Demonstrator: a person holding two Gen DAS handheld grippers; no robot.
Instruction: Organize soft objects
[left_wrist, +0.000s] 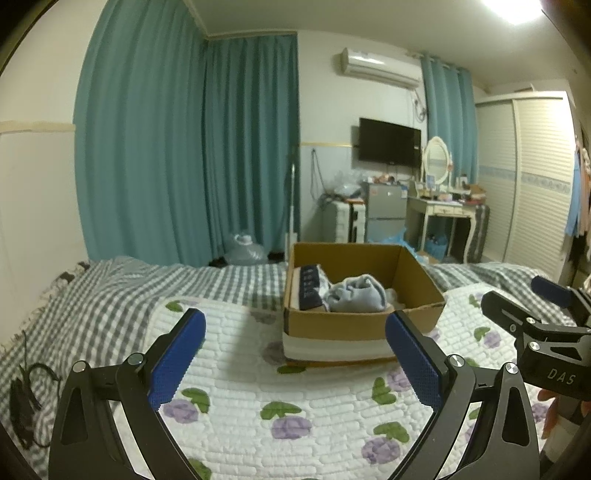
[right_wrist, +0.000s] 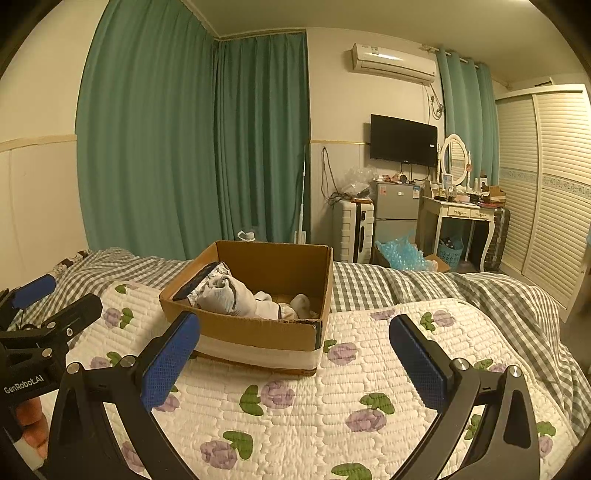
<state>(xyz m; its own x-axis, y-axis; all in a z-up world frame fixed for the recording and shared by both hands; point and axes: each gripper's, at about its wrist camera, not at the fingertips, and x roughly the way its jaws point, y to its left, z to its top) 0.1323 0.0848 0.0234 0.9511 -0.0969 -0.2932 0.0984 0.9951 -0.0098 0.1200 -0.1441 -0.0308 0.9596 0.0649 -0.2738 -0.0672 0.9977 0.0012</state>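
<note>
An open cardboard box (left_wrist: 351, 325) (right_wrist: 255, 330) stands on the white floral quilt (left_wrist: 236, 406) (right_wrist: 295, 406) on the bed. Inside lie a rolled pale blue-grey sock bundle (left_wrist: 356, 293) (right_wrist: 225, 295), a dark striped folded item (left_wrist: 309, 288) at the left wall, and small white socks (right_wrist: 301, 302). My left gripper (left_wrist: 295, 350) is open and empty, held over the quilt just before the box. My right gripper (right_wrist: 295, 354) is open and empty, right of the box's near corner. Each gripper shows at the edge of the other's view, the right one (left_wrist: 535, 306), the left one (right_wrist: 48, 310).
A grey checked blanket (left_wrist: 110, 295) (right_wrist: 480, 295) covers the bed around the quilt. A black cable (left_wrist: 26, 398) lies at the bed's left edge. Beyond the bed are teal curtains (right_wrist: 184, 147), a small fridge (right_wrist: 395, 214), a dressing table (right_wrist: 461, 218) and a wardrobe (right_wrist: 546, 184).
</note>
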